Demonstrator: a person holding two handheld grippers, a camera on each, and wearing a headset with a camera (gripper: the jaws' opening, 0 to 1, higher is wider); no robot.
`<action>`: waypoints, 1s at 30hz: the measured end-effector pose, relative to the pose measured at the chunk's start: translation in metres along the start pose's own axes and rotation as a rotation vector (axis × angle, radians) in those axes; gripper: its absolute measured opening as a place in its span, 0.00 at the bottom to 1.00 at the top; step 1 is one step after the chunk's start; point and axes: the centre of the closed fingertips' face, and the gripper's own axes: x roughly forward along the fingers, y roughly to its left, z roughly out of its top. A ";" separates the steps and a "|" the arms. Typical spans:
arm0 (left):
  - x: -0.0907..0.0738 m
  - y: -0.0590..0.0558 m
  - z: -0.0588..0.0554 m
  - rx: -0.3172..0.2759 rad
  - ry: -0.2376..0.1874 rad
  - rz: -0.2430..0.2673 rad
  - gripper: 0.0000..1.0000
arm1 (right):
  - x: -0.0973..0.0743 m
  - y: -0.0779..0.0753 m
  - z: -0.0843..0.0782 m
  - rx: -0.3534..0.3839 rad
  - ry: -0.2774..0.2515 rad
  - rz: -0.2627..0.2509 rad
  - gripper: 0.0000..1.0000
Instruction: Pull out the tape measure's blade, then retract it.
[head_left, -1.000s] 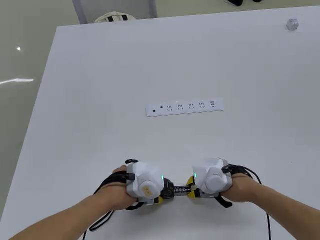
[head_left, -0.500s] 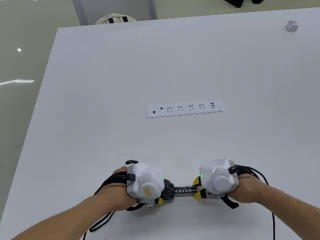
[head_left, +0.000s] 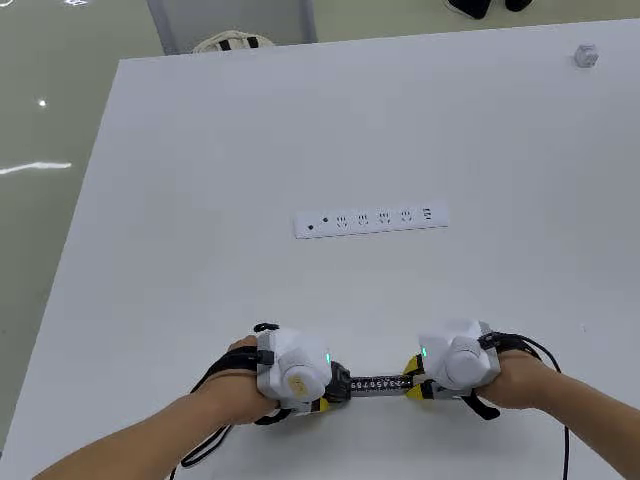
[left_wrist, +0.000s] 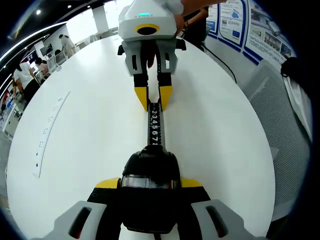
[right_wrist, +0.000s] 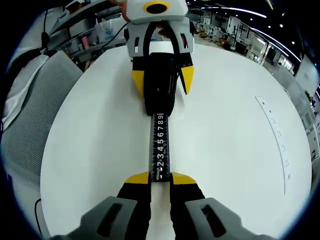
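- As the two hand-held grippers draw apart over the last second, the exposed blade (head_left: 378, 383) grows from a short stub to a clearly longer strip in the head view. The power strip (head_left: 370, 219) sits at almost the same spot in the frame, so this is a real move and not camera drift.
- The right hand-held gripper (right_wrist: 160, 178) does the travelling, outward to the person's right. Its yellow-tipped jaws are pressed together on the blade's free end, and the numerals run away from them in the right gripper view.
- The left hand-held gripper (left_wrist: 150, 183) keeps roughly its place. Its jaws clamp the black tape measure case (left_wrist: 150, 165) from both sides, low over the white counter (head_left: 250, 150). Whether the case touches the counter cannot be told.
- The blade runs straight between case and right jaws, printed face up, close above the counter.
- Judgement: the pull-out is under way with only a modest length drawn. Retraction is not yet begun.
- Risk, as a judgement: the pinch on the thin blade end is small. If it slips, the blade would snap back into the case.
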 end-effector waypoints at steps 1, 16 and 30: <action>0.000 0.000 0.000 0.000 0.000 0.000 0.39 | 0.000 0.000 0.000 0.000 0.000 0.000 0.13; -0.001 0.000 0.001 -0.005 0.004 -0.003 0.39 | -0.016 -0.001 -0.025 0.021 0.025 -0.014 0.12; 0.000 0.000 0.000 -0.002 0.004 -0.005 0.39 | -0.030 0.000 -0.046 0.032 0.049 -0.021 0.12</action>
